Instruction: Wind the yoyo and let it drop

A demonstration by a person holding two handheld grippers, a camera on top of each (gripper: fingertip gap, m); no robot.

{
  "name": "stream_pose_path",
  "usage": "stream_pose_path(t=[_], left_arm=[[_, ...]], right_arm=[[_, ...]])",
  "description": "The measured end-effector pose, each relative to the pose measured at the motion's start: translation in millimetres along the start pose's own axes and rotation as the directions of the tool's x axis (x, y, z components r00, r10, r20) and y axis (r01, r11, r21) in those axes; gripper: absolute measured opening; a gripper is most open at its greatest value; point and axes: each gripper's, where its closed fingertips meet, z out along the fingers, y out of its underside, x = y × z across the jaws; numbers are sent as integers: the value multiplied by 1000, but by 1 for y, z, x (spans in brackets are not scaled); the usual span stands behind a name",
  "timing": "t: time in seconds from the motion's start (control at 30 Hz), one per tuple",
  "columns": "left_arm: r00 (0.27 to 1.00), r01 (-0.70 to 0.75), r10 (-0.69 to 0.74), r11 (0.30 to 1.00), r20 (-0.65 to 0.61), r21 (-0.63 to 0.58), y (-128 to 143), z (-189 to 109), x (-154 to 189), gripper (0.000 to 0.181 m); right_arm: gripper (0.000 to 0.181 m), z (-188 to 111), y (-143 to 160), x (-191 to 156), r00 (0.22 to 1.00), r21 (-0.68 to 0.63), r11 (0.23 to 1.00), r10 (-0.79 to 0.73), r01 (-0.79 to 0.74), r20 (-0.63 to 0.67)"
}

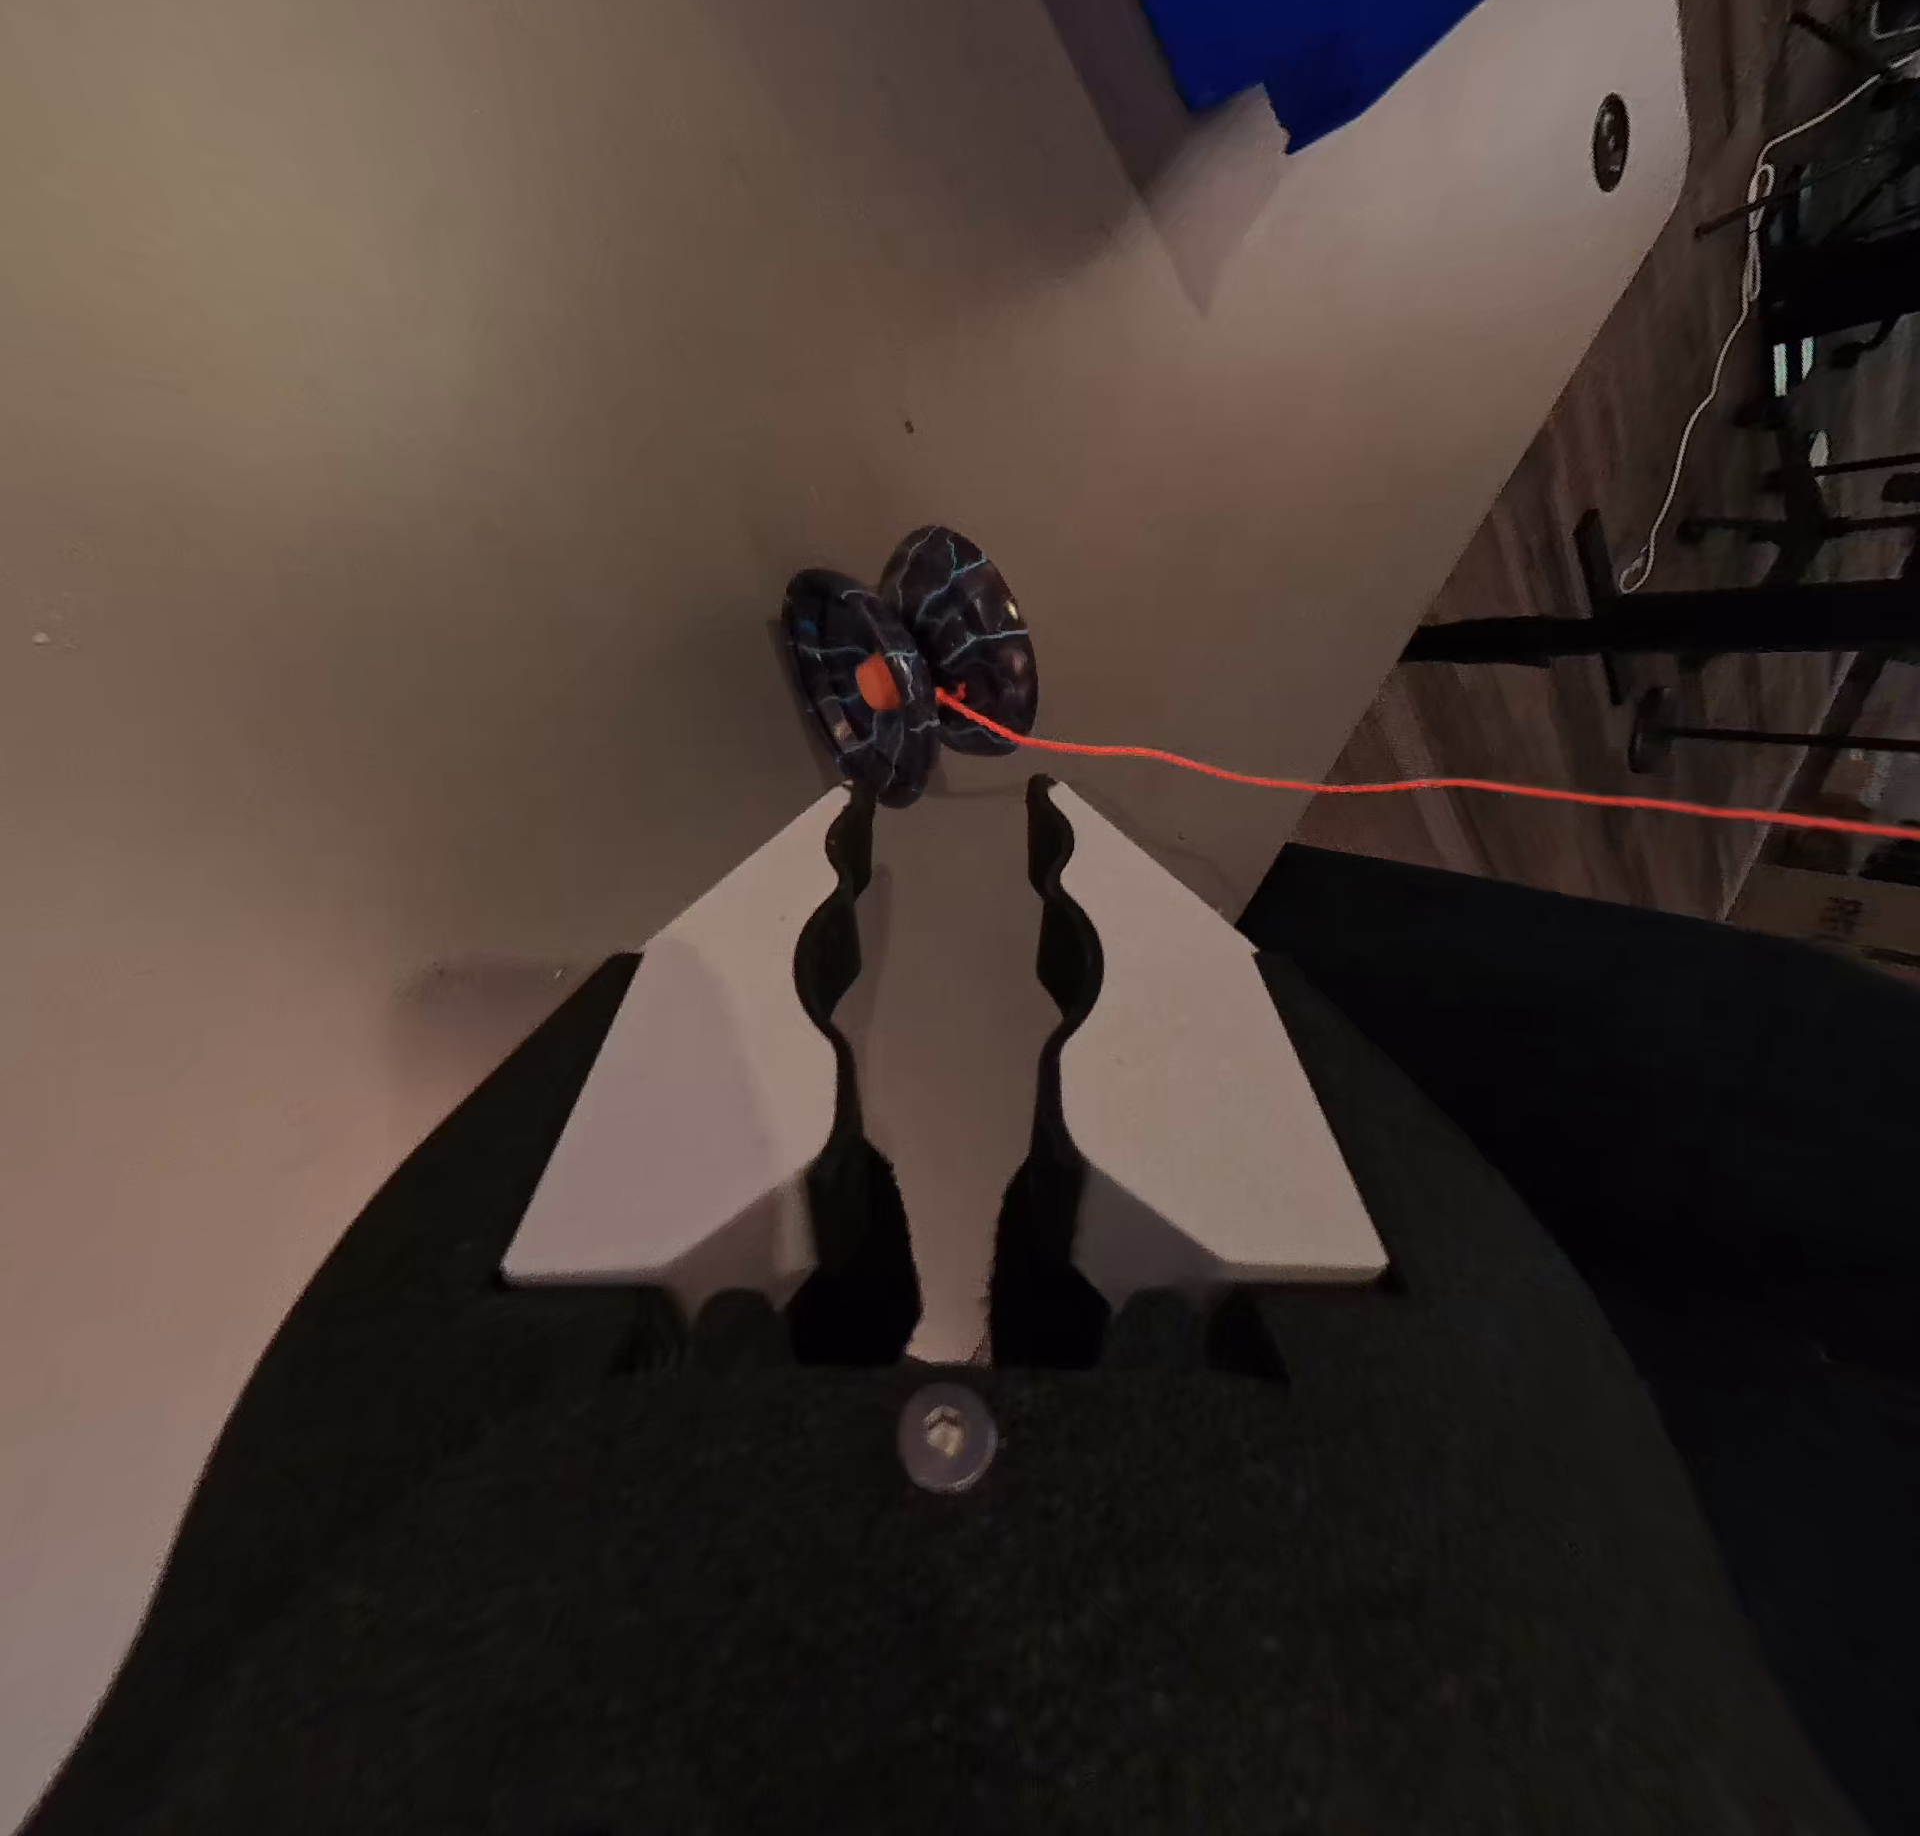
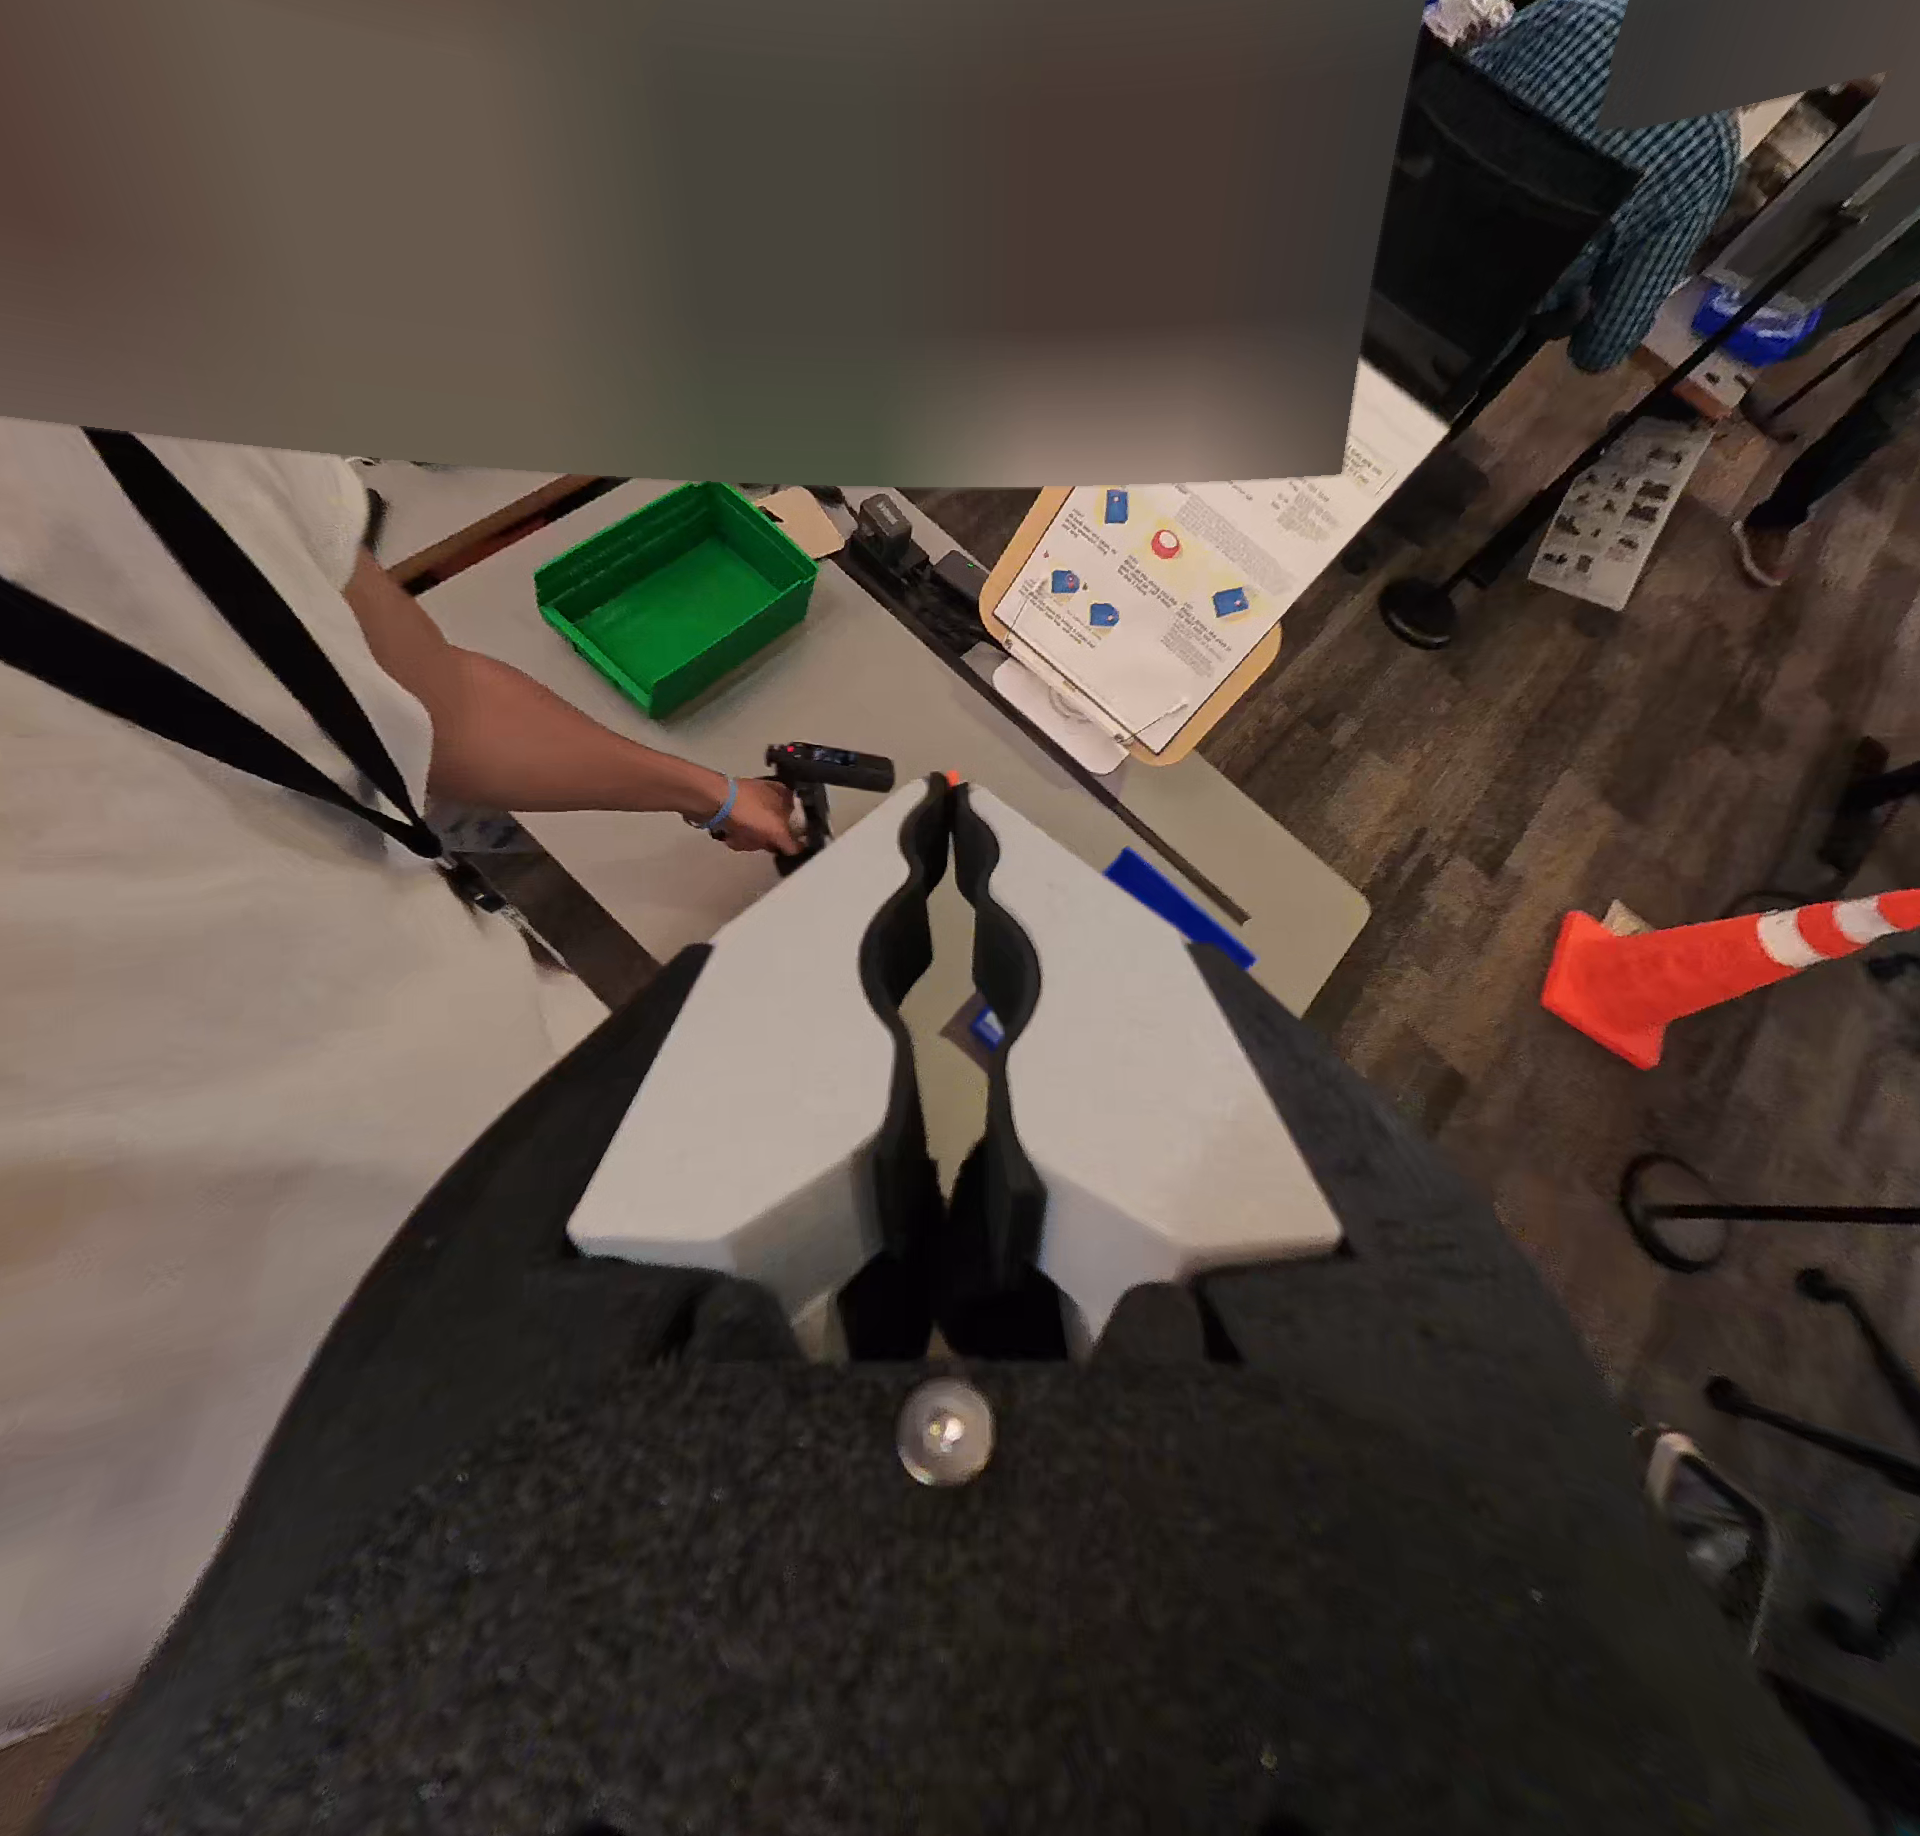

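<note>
The pale grey tabletop (image 1: 416, 436) fills most of my left wrist view, and its rounded edge runs diagonally down the right side, with dark wood-pattern floor (image 1: 1558, 560) beyond it; that wide stretch of bare surface to the left of my tool lies open; a flat blue sheet (image 1: 1320, 10) lies at the top, near the far edge; the dark, marbled yoyo with thin blue veins (image 1: 914, 659) sits on the table just ahead of my left gripper (image 1: 948, 794), whose fingers stand apart with nothing between them, the left tip touching or nearly touching the yoyo's rim; the thin orange string (image 1: 1455, 789) leaves the yoyo's groove and runs taut to the right, past the table edge and out of the picture; my right wrist view looks down from higher up on what the left cannot see: a person in a white top (image 2: 156, 1007) at the left, whose hand (image 2: 764, 820) holds the other tool's black handle, a green plastic bin (image 2: 675, 591) on the table, a clipboard with a printed sheet (image 2: 1143, 602) near the right edge, and an orange traffic cone (image 2: 1704, 965) lying on the floor; my right gripper (image 2: 948, 784) is pressed together on a bit of orange at its tips, seemingly the string's end; the yoyo itself is hidden there.
</note>
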Motion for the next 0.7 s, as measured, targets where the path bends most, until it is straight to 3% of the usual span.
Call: stream_pose_path(t=[0.2,0.3,0.43,0.57,0.7], left_arm=[[1000,9,-9,999,-12,-51,2,26,-8,26],[999,9,-11,1000,-53,-29,-4,34,-2,2],[999,-29,29,1000,-33,-1,-7,32,3,0],[1000,-18,20,989,-16,148,-30,-11,15,0],[997,18,16,906,-75,423,-83,-110,52,0]], right_arm=[[0,3,33,-5,991,-25,991,130,-130,32],[0,7,51,-4,982,-52,982,184,-181,40],[0,18,78,-1,977,-116,972,210,-205,31],[0,51,112,-23,964,-199,959,230,-202,130],[0,120,139,-66,874,-183,936,347,-300,341]])
